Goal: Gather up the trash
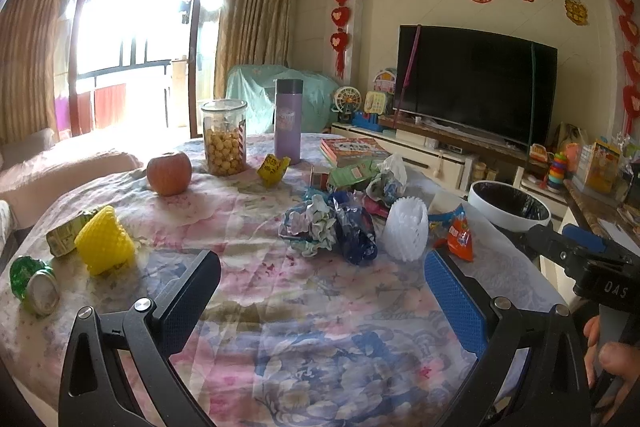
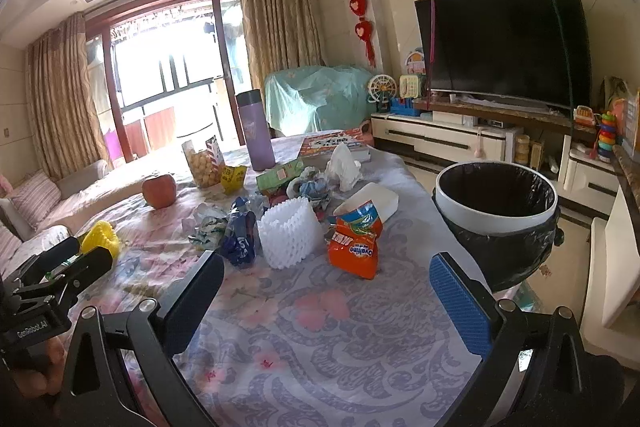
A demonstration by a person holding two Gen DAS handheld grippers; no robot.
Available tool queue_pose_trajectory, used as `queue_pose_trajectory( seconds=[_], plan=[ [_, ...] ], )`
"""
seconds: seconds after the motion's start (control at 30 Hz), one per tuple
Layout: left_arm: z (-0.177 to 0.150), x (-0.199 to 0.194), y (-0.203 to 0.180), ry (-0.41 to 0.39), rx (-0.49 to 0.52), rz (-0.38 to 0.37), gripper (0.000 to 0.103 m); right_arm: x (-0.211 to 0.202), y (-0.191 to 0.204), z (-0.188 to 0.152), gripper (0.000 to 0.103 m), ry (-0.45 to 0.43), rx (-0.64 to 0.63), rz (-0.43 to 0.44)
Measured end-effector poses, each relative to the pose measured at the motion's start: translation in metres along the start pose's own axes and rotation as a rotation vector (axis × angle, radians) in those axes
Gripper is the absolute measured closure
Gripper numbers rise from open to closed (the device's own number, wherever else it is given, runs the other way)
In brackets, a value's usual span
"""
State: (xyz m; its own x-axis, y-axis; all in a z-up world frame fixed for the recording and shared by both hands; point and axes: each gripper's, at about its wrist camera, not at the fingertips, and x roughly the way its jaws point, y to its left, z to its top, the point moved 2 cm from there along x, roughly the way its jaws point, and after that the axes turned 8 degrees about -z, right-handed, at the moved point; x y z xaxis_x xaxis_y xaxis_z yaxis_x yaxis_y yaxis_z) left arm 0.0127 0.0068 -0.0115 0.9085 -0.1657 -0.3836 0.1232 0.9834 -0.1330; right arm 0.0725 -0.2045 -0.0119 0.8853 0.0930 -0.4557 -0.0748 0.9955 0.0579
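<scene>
The left hand-held gripper (image 1: 322, 291) is wide open and holds nothing. It hangs low over the surface (image 1: 280, 307), which has a flowery cloth on it. The right hand-held gripper (image 2: 326, 291) is wide open too, and it is also bare.

Just past the left one lies a crumpled blue wrapper (image 1: 356, 231), touching a crumpled pale wrapper (image 1: 310, 225). Beside them stands a white foam net (image 1: 404, 229). Next to it, near the edge of the surface, lies an orange Ovaltine packet (image 2: 354, 241). Behind this pile are a green packet (image 2: 280, 175), a white tissue (image 2: 344, 165) and a white box (image 2: 368, 201).

Off to the left sit a yellow foam net (image 1: 105, 239), a small green carton (image 1: 66, 237) touching it, and a green can (image 1: 34, 285) on its side.

Farther back are an apple (image 1: 169, 173), a jar of round snacks (image 1: 224, 137), a yellow wrapper (image 1: 273, 169), a purple bottle (image 1: 287, 121) and some books (image 1: 352, 149).

The trash bin (image 2: 496, 205) with a black bag stands right beside the surface on the right.
</scene>
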Motion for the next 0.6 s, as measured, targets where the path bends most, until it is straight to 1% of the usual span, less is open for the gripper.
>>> queue_pose_trajectory(
  seconds=[0.2,0.4,0.6],
  plan=[
    [-0.001,0.011,0.005,0.024,-0.009,0.008,0.001,0.006,0.002,-0.001,0.0,0.022,0.002,0.007],
    [0.0,0.027,0.012,0.055,-0.011,0.02,0.004,0.018,0.004,0.0,0.0,0.053,0.004,0.019],
    [0.004,0.053,0.028,0.104,-0.024,0.03,0.011,0.036,0.015,-0.001,0.001,0.094,-0.001,0.067]
  ],
)
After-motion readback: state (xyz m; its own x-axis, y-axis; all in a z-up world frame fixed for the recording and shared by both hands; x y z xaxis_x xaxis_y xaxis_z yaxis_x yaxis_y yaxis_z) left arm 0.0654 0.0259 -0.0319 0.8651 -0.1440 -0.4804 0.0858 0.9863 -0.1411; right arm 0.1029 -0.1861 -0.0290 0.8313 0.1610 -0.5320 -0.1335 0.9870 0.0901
